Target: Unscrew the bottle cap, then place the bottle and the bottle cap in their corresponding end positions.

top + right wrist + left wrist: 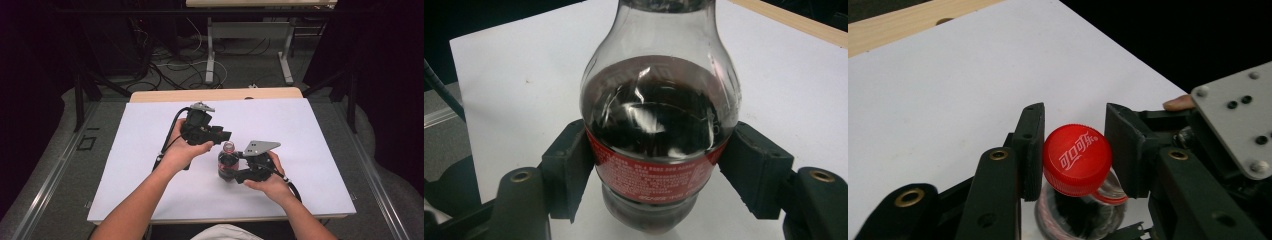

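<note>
Cola bottle (228, 165) upright on white-covered counter (150, 165), near front edge, between two hands. Red cap (1077, 158) on neck, ring intact: judged unopened, so twisting remains.

Left claw (1074, 150), left of bottle: spread jaws bracket cap; one pad touching, other just clear; not yet clenched. Left hand (184, 147) tilted down over bottle top.

Right claw (655, 172), right of bottle: jaws pressed on red label (651, 175), grasping bottle body. Right hand (267, 182) low, level, bracing bottle.

Bottle (228, 165) upright on table (150, 165), between right tongs (659, 175); left tongs (1075, 150) around cap (1077, 157).
</note>
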